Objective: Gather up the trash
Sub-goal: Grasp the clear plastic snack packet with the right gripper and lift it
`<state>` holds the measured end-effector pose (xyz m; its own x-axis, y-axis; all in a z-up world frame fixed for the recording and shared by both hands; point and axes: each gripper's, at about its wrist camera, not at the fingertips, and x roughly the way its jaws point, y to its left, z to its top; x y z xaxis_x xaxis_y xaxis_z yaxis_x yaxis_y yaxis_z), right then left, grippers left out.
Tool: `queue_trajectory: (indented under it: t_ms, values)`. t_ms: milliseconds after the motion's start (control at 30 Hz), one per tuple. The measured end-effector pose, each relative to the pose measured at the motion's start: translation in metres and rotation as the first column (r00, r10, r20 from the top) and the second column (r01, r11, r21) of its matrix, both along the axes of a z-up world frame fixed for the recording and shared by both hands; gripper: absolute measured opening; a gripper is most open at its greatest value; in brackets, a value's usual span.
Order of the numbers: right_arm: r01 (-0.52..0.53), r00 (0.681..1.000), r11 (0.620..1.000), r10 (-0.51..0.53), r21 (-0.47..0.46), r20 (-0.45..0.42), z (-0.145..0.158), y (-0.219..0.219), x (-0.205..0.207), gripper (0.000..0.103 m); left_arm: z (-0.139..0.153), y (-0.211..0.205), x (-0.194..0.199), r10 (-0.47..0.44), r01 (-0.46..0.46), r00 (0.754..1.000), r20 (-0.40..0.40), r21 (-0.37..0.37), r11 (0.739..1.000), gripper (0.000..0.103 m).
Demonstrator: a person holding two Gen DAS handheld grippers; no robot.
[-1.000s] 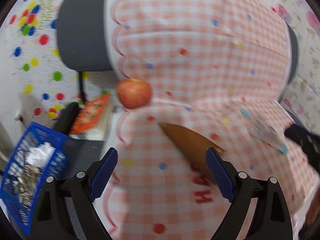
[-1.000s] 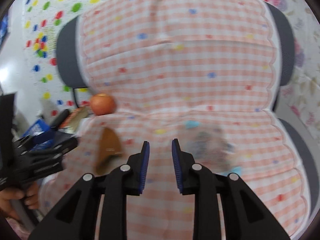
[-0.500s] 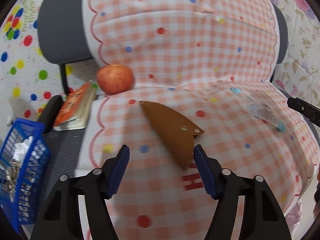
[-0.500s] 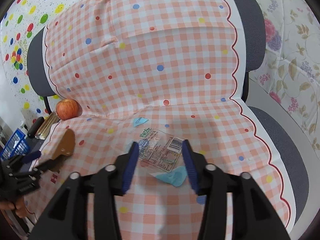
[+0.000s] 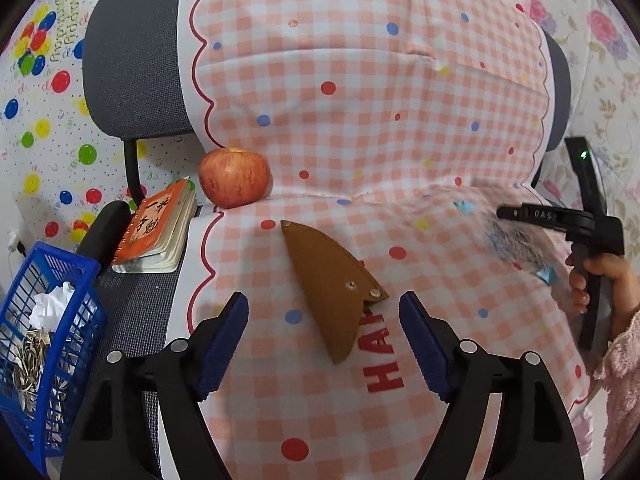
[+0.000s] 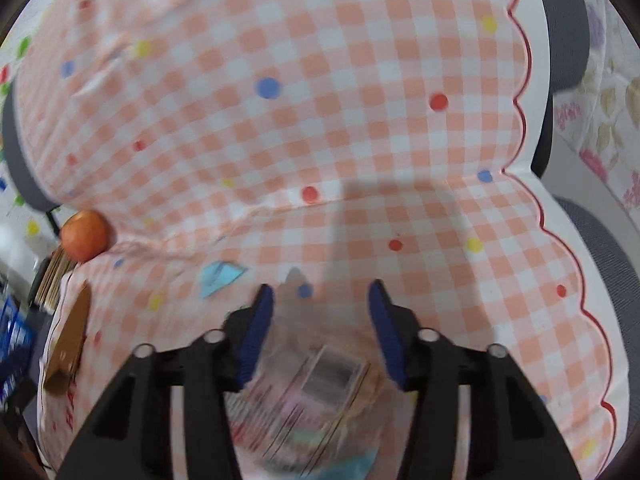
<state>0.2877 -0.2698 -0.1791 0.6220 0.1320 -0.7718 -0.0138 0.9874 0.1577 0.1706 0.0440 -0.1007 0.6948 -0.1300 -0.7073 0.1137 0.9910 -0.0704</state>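
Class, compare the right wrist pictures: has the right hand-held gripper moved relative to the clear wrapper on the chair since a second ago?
Yes. The right hand-held gripper has come down over the clear wrapper, which now lies between its closing jaws instead of ahead of them.

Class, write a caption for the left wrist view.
Open tongs hover over a brown leather pouch on a gingham-covered chair.

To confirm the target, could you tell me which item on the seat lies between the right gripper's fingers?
The clear plastic wrapper with the barcode; the closing right gripper straddles it, unlike the blue scrap and brown pouch further left.
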Motion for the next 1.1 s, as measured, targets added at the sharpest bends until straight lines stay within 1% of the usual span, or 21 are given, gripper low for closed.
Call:
queue_trajectory:
  t_ms: [67, 133, 233, 300, 333, 400, 467, 533, 567, 600, 633, 700, 733, 800, 833, 867, 933, 967, 1000, 1033, 1100]
  values:
    - [0.038, 0.999, 0.999, -0.037, 0.023, -0.033, -0.005, -0.007, 0.001, 0.029, 0.0, 0.001, 0.002, 0.01, -0.01, 1.0, -0.001, 0.008, 1.0, 0.078]
    - [0.052, 0.997, 0.998, -0.05, 0.044, -0.052, -0.003, -0.009, -0.013, 0.028, 0.0, 0.002, 0.001, 0.013, -0.013, 1.0, 0.002, 0.016, 1.0, 0.078]
    - [0.032, 0.996, 0.995, -0.024, 0.096, -0.086, -0.001, -0.008, -0.038, 0.029, 0.001, 0.004, 0.0, 0.024, -0.024, 1.0, 0.002, 0.014, 1.0, 0.078]
    - [0.002, 0.995, 0.992, 0.01, 0.123, -0.099, 0.002, -0.004, -0.061, 0.038, 0.002, 0.006, -0.002, 0.027, -0.027, 1.0, 0.004, 0.008, 1.0, 0.078]
    - [-0.012, 0.995, 0.991, 0.025, 0.131, -0.101, 0.003, -0.001, -0.071, 0.039, 0.002, 0.006, -0.003, 0.026, -0.026, 1.0, 0.005, 0.008, 1.0, 0.078]
    - [-0.056, 0.99, 0.982, 0.078, 0.179, -0.118, 0.005, 0.004, -0.092, 0.048, 0.003, 0.006, -0.006, 0.025, -0.025, 1.0, 0.007, 0.009, 1.0, 0.078]
    - [-0.085, 0.986, 0.978, 0.111, 0.192, -0.126, 0.008, 0.011, -0.107, 0.05, 0.003, 0.006, -0.009, 0.026, -0.026, 1.0, 0.009, 0.013, 1.0, 0.079]
    - [-0.145, 0.98, 0.972, 0.166, 0.184, -0.109, 0.013, 0.021, -0.121, 0.051, 0.003, 0.007, -0.011, 0.027, -0.027, 1.0, 0.009, 0.008, 1.0, 0.079]
    - [-0.163, 0.979, 0.974, 0.179, 0.159, -0.096, 0.014, 0.027, -0.125, 0.059, 0.002, 0.007, -0.012, 0.027, -0.027, 1.0, 0.007, 0.005, 1.0, 0.079]
    - [-0.174, 0.98, 0.978, 0.183, 0.112, -0.079, 0.016, 0.033, -0.127, 0.067, 0.002, 0.006, -0.013, 0.027, -0.027, 1.0, 0.006, 0.005, 1.0, 0.079]
    - [-0.188, 0.981, 0.982, 0.189, 0.031, -0.047, 0.017, 0.041, -0.132, 0.07, 0.001, 0.005, -0.014, 0.026, -0.026, 1.0, 0.005, 0.006, 1.0, 0.079]
    - [-0.196, 0.98, 0.979, 0.194, -0.048, -0.042, 0.012, 0.048, -0.132, 0.077, 0.001, 0.004, -0.017, 0.018, -0.018, 1.0, 0.001, 0.005, 1.0, 0.079]
    - [-0.19, 0.981, 0.98, 0.188, -0.05, -0.045, 0.008, 0.05, -0.132, 0.078, 0.0, 0.003, -0.018, 0.013, -0.013, 1.0, 0.0, 0.005, 1.0, 0.079]
    - [-0.148, 0.988, 0.989, 0.148, -0.001, -0.032, 0.002, 0.046, -0.133, 0.08, -0.001, 0.004, -0.021, 0.012, -0.012, 1.0, 0.0, 0.011, 1.0, 0.079]
    - [-0.132, 0.991, 0.991, 0.132, -0.007, -0.019, 0.002, 0.047, -0.136, 0.08, -0.002, 0.005, -0.022, 0.016, -0.016, 1.0, -0.001, 0.008, 1.0, 0.079]
    - [-0.127, 0.992, 0.992, 0.126, -0.022, -0.01, 0.001, 0.049, -0.139, 0.077, -0.003, 0.006, -0.022, 0.02, -0.02, 1.0, -0.005, 0.001, 1.0, 0.079]
    - [-0.108, 0.994, 0.994, 0.108, 0.001, 0.019, 0.001, 0.05, -0.145, 0.067, -0.005, 0.008, -0.021, 0.033, -0.033, 0.999, -0.012, -0.012, 0.999, 0.079]
    - [-0.099, 0.995, 0.995, 0.099, 0.01, 0.034, 0.001, 0.051, -0.147, 0.054, -0.006, 0.009, -0.021, 0.037, -0.037, 0.999, -0.015, -0.017, 0.999, 0.079]
    - [-0.093, 0.994, 0.995, 0.092, 0.027, 0.053, 0.002, 0.052, -0.151, 0.03, -0.007, 0.009, -0.022, 0.039, -0.039, 0.999, -0.019, -0.021, 0.999, 0.079]
    - [-0.088, 0.995, 0.994, 0.084, 0.068, 0.06, 0.003, 0.049, -0.152, 0.016, -0.008, 0.009, -0.022, 0.037, -0.038, 0.999, -0.023, -0.022, 0.999, 0.079]
    - [-0.078, 0.995, 0.987, 0.067, 0.144, 0.074, 0.006, 0.044, -0.152, 0.007, -0.008, 0.009, -0.024, 0.032, -0.032, 0.999, -0.022, -0.016, 0.999, 0.079]
